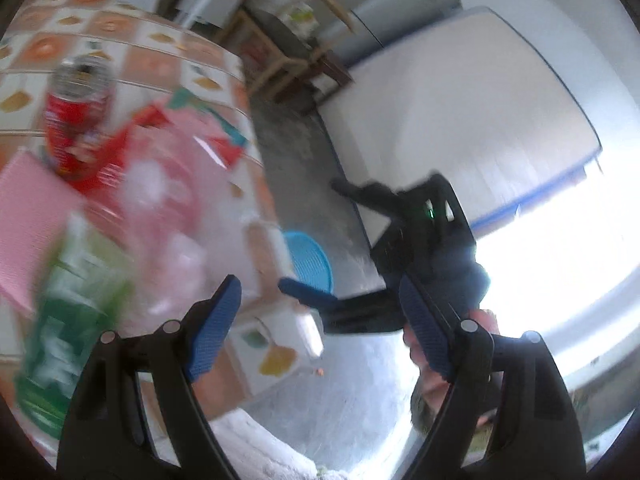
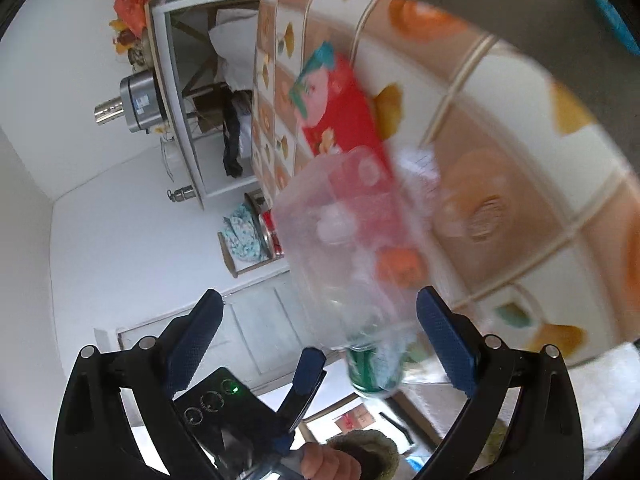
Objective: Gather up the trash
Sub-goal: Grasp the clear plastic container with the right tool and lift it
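Trash lies blurred on a table with a tiled orange-and-white cloth [image 1: 160, 48]. A red can [image 1: 76, 128] stands upright at the left, with a green can [image 1: 68, 320] nearer. A clear plastic container [image 1: 172, 208] lies beside a red wrapper [image 1: 132, 132]. My left gripper [image 1: 320, 332] is open and empty, off the table's edge over the floor. My right gripper [image 2: 322, 346] is open too, just short of the clear plastic container [image 2: 344, 240] and the green can [image 2: 372, 368]. The red wrapper [image 2: 344, 108] lies farther along the table. Each view shows one of the other gripper's fingers [image 1: 308, 295] [image 2: 306, 372].
A pink flat pad [image 1: 28, 216] lies at the table's left. A blue basket [image 1: 310, 260] sits on the grey floor below the table edge. A white mattress [image 1: 460, 120] fills the right side. Wooden stools [image 1: 280, 56] stand behind. A white cabinet [image 2: 176, 92] carries a metal pot [image 2: 136, 100].
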A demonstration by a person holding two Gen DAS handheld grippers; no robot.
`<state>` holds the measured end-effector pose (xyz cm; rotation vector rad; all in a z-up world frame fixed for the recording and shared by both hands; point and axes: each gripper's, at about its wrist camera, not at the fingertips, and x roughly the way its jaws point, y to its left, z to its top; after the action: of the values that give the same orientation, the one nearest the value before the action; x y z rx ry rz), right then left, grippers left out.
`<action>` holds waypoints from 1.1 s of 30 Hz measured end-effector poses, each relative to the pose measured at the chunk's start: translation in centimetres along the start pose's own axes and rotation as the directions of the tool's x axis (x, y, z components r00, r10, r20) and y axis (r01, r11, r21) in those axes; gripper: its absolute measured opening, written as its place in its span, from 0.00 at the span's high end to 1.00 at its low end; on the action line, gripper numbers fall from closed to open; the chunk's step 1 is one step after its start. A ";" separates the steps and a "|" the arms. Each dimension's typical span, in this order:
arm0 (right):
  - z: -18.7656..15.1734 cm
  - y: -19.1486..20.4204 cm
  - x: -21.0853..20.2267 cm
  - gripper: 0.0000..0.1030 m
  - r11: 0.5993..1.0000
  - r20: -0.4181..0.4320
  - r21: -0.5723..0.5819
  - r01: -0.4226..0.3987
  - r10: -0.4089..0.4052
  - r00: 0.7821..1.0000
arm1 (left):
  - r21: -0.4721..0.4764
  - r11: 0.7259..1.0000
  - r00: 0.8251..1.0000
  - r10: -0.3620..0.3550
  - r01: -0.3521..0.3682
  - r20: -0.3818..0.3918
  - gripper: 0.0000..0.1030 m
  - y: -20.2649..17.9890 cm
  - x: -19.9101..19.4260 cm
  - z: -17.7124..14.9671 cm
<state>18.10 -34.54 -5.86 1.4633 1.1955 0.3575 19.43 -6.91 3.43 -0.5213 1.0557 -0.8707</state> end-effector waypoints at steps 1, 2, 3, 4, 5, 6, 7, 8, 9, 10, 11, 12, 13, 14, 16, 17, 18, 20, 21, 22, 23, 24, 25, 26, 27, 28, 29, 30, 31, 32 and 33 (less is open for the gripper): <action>0.1 0.1 -0.6 0.08 0.999 0.007 -0.029 0.027 -0.027 1.000 | 0.024 1.000 1.000 -0.005 0.006 -0.023 0.25 -0.7 0.8 -0.7; 0.2 0.1 -1.2 0.08 0.996 0.016 -0.063 0.066 -0.065 0.998 | 0.042 0.999 0.999 -0.006 0.007 -0.041 0.25 -1.2 1.4 -1.4; 0.3 0.0 -1.6 0.08 0.992 0.026 -0.086 0.097 -0.095 0.995 | 0.057 0.998 0.999 -0.004 0.007 -0.053 0.25 -1.3 1.8 -1.8; 0.3 -0.2 -1.9 0.08 0.985 0.033 -0.109 0.135 -0.132 0.991 | 0.079 0.997 0.998 0.006 -0.001 -0.064 0.25 -1.7 2.3 -2.6; 0.3 -0.5 -2.1 0.08 0.979 0.036 -0.124 0.159 -0.156 0.987 | 0.104 0.994 0.997 0.019 -0.012 -0.069 0.25 -1.9 2.6 -3.3; 0.3 -0.6 -2.3 0.08 0.976 0.040 -0.130 0.173 -0.170 0.985 | 0.119 0.993 0.997 0.032 -0.023 -0.073 0.25 -2.1 2.9 -3.8; 0.5 -0.8 -2.4 0.08 0.972 0.045 -0.141 0.190 -0.185 0.982 | 0.137 0.990 0.996 0.046 -0.036 -0.076 0.25 -2.1 3.0 -4.6; 0.5 -0.7 -2.5 0.08 0.967 0.049 -0.156 0.203 -0.198 0.979 | 0.147 0.988 0.996 0.052 -0.040 -0.074 0.25 -2.0 2.9 -5.3; 0.6 -0.5 -2.6 0.08 0.963 0.052 -0.171 0.209 -0.203 0.978 | 0.153 0.987 0.996 0.055 -0.044 -0.069 0.25 -1.9 2.6 -5.9; 0.5 0.2 -2.5 0.08 0.953 0.058 -0.210 0.217 -0.209 0.976 | 0.163 0.985 0.997 0.058 -0.048 -0.056 0.25 -1.8 2.1 -6.5; 0.3 1.0 -2.4 0.08 0.941 0.061 -0.253 0.226 -0.218 0.974 | 0.174 0.983 0.997 0.064 -0.056 -0.042 0.25 -1.8 1.5 -7.1; 0.0 1.6 -2.2 0.08 0.930 0.063 -0.286 0.233 -0.224 0.972 | 0.186 0.981 0.997 0.070 -0.063 -0.028 0.25 -1.7 0.8 -7.6; -0.4 2.8 -1.7 0.08 0.909 0.067 -0.337 0.245 -0.237 0.969 | 0.205 0.976 0.997 0.081 -0.078 -0.005 0.25 -1.7 -0.1 -8.2; -0.8 3.9 -1.1 0.08 0.885 0.068 -0.386 0.259 -0.252 0.965 | 0.219 0.971 0.995 0.096 -0.098 0.018 0.25 -1.6 -1.0 -8.7; -1.5 5.6 0.1 0.08 0.843 0.082 -0.453 0.290 -0.284 0.955 | 0.227 0.964 0.990 0.131 -0.142 0.060 0.25 -1.4 -3.0 -9.4; -1.9 6.4 0.9 0.08 0.815 0.091 -0.488 0.312 -0.308 0.947 | 0.226 0.961 0.986 0.145 -0.160 0.080 0.25 -1.2 -3.8 -9.6; -2.2 7.1 1.7 0.08 0.782 0.101 -0.526 0.335 -0.333 0.937 | 0.221 0.957 0.980 0.166 -0.188 0.113 0.24 -0.9 -5.0 -9.8; -2.6 8.6 4.0 0.08 0.691 0.129 -0.609 0.389 -0.397 0.909 | 0.215 0.952 0.970 0.185 -0.216 0.157 0.21 -0.4 -6.6 -10.0; -2.7 9.1 5.4 0.08 0.637 0.150 -0.646 0.421 -0.434 0.888 | 0.209 0.951 0.965 0.193 -0.229 0.179 0.21 -0.1 -7.5 -10.1; -2.8 9.1 6.2 0.08 0.609 0.164 -0.661 0.438 -0.452 0.877 | 0.195 0.950 0.958 0.203 -0.242 0.204 0.20 0.4 -8.5 -10.2; -2.6 9.3 7.1 0.08 0.574 0.183 -0.677 0.461 -0.476 0.860 | 0.182 0.952 0.954 0.207 -0.247 0.216 0.20 0.7 -9.2 -10.3; -2.5 9.3 7.9 0.08 0.545 0.194 -0.689 0.478 -0.497 0.846 | 0.163 0.954 0.951 0.210 -0.250 0.228 0.20 1.1 -9.8 -10.3; -2.5 9.2 8.4 0.08 0.530 0.191 -0.698 0.481 -0.510 0.839 | 0.138 0.959 0.948 0.210 -0.247 0.239 0.20 1.8 -10.6 -10.4; -2.4 9.1 9.2 0.08 0.518 0.174 -0.711 0.476 -0.525 0.833 | 0.124 0.961 0.946 0.212 -0.247 0.245 0.20 2.2 -10.9 -10.5; -2.4 8.9 9.8 0.08 0.516 0.155 -0.718 0.467 -0.536 0.830 | 0.109 0.962 0.943 0.215 -0.249 0.252 0.20 2.6 -11.3 -10.5; -2.3 8.7 10.2 0.08 0.516 0.143 -0.719 0.466 -0.545 0.826 | 0.090 0.964 0.940 0.219 -0.250 0.262 0.20 3.2 -11.9 -10.6; -2.3 8.5 10.7 0.08 0.515 0.148 -0.712 0.478 -0.556 0.818 | 0.082 0.965 0.939 0.220 -0.250 0.265 0.20 3.4 -12.2 -10.6; -2.2 8.3 10.8 0.08 0.514 0.156 -0.703 0.491 -0.562 0.812 | 0.072 0.966 0.937 0.222 -0.249 0.268 0.20 3.7 -12.5 -10.6; -2.3 8.3 10.8 0.08 0.517 0.159 -0.700 0.493 -0.560 0.813 | 0.059 0.967 0.936 0.222 -0.247 0.272 0.20 4.2 -12.9 -10.6; -2.4 8.2 10.9 0.08 0.524 0.161 -0.696 0.491 -0.552 0.818 | 0.054 0.968 0.936 0.223 -0.246 0.274 0.20 4.1 -13.1 -10.8; -2.4 8.2 10.7 0.09 0.536 0.161 -0.692 0.484 -0.539 0.827 | 0.047 0.968 0.935 0.226 -0.248 0.274 0.20 4.3 -13.3 -10.8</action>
<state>24.63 -23.08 -2.22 0.3750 1.2828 0.3998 8.24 6.80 2.72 -0.4193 0.8128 -0.6071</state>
